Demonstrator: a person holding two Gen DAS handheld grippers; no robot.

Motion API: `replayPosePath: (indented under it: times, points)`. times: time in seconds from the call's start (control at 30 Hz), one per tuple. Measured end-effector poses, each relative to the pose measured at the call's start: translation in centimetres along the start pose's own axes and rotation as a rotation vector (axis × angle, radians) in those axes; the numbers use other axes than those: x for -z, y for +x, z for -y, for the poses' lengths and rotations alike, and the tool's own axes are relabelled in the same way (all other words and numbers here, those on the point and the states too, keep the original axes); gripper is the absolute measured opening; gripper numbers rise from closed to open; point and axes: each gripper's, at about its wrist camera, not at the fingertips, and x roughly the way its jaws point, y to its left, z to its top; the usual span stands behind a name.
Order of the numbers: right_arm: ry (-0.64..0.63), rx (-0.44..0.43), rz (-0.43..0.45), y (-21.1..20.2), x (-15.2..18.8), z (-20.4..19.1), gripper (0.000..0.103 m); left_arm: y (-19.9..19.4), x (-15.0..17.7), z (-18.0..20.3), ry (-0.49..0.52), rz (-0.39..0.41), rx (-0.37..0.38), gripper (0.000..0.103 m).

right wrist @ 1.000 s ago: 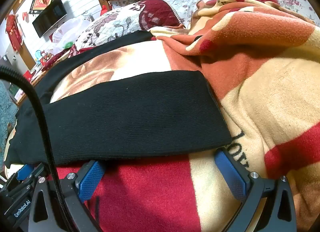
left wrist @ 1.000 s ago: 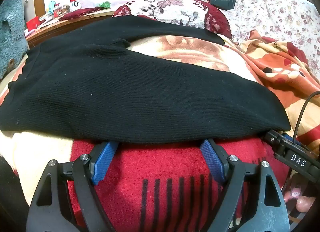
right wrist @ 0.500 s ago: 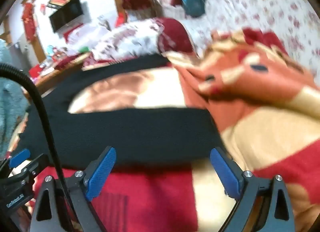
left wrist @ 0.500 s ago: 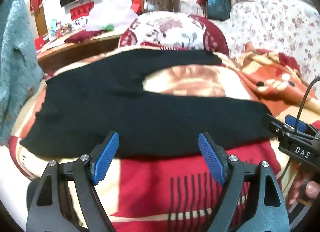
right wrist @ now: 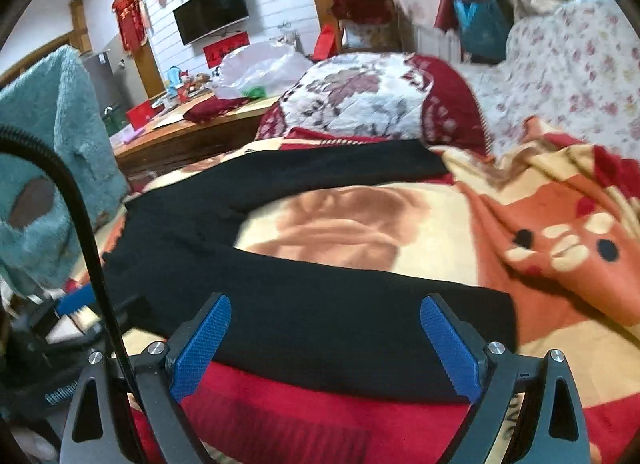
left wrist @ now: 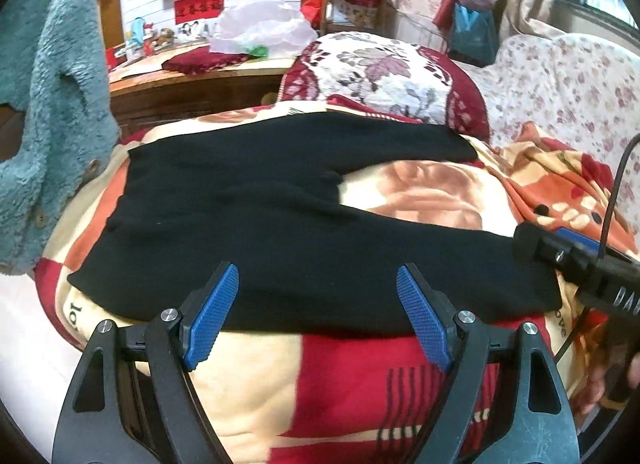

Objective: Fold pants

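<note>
Both grippers, left gripper (left wrist: 318, 314) and right gripper (right wrist: 326, 344), hover spread wide and empty over the near leg of the black pants (left wrist: 280, 224), which lie flat, legs apart, on the patterned blanket (left wrist: 400, 384).

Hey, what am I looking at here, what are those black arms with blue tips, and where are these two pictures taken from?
No robot here: a person holds a two-finger gripper in each hand, with a fisheye camera on each looking forward along its fingers. One picture is from the left gripper, the other from the right gripper. Both are open and hold nothing. Black pants lie spread on a patterned blanket, legs apart, not yet folded. In the left view, the right gripper pokes in at the right edge.
</note>
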Motion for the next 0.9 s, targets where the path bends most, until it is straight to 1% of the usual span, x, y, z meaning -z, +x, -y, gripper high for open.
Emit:
replayPosePath:
  times: [0.1,0.23,0.33,0.53,0.9]
  points:
    - [0.04,-0.02,-0.01,0.3,-0.5,-0.3,0.095,-0.1,-0.1,-0.8,-0.012,0.0,-0.014,0.082]
    - [-0.006,-0.02,-0.021,0.6,0.1,-1.4,0.095,0.0,-0.1,-1.7,-0.034,-0.007,-0.024,0.082]
    - [-0.012,-0.022,-0.031,0.7,0.7,-1.5,0.095,0.4,0.0,-2.3,-0.061,-0.023,-0.02,0.082]
    - [-0.014,-0.027,-0.078,1.4,1.7,-1.5,0.095,0.7,0.1,-3.0,-0.07,-0.036,-0.022,0.082]
    - [-0.003,-0.024,-0.101,1.9,2.3,-1.6,0.095,1.1,0.5,-3.3,-0.071,-0.051,-0.021,0.082]
